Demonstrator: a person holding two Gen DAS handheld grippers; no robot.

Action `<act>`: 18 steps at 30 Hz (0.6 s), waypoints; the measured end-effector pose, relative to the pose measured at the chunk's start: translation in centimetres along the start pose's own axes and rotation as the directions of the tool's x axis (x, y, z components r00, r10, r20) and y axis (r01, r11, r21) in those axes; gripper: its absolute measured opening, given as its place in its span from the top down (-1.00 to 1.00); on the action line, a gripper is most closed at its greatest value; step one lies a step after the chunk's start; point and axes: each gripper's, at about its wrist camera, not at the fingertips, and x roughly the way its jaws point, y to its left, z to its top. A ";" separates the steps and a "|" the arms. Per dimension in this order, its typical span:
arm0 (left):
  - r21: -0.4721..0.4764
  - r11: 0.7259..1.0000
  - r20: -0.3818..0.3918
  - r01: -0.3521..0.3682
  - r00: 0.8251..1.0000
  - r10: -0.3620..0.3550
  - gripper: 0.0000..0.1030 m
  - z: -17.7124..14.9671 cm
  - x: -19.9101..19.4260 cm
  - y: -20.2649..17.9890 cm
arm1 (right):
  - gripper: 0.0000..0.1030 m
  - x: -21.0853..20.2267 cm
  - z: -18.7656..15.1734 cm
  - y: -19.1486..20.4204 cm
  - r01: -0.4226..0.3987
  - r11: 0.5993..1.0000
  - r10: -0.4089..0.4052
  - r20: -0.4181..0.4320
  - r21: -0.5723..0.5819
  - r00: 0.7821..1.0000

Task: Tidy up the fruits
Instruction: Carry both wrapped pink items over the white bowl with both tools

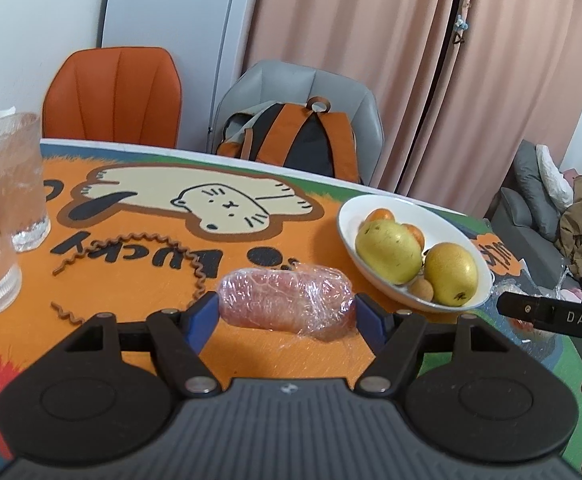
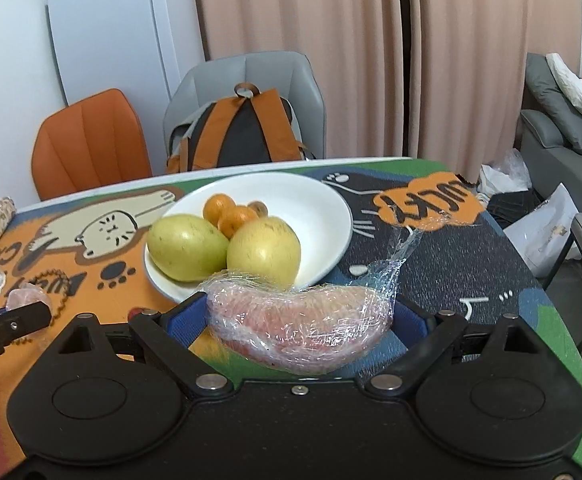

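Clenched by left gripper and right gripper: one wrapped pomelo piece each, near the white plate.

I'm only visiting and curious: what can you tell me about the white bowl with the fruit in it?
The white bowl is a wide, shallow, glossy dish, ceramic by the look of it, standing upright on the cartoon-cat table mat. It holds two big yellow-green fruits, side by side toward its near edge, some small oranges behind them and a little brown fruit. The far half of the bowl is bare. In the right wrist view a pink piece wrapped in cling film overlaps its near rim; whether they touch cannot be told.
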 end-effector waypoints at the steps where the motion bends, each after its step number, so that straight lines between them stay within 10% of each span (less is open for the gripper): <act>1: 0.001 1.000 0.003 0.001 1.000 -0.001 -0.39 0.1 0.0 -0.1 | -0.79 0.0 0.2 0.0 -0.003 1.000 0.003 0.004 -0.002 1.000; 18: 0.023 1.000 0.023 0.015 1.000 -0.016 -0.39 2.0 1.2 -1.5 | -0.79 0.9 3.2 0.3 -0.067 0.998 0.068 0.033 -0.022 0.997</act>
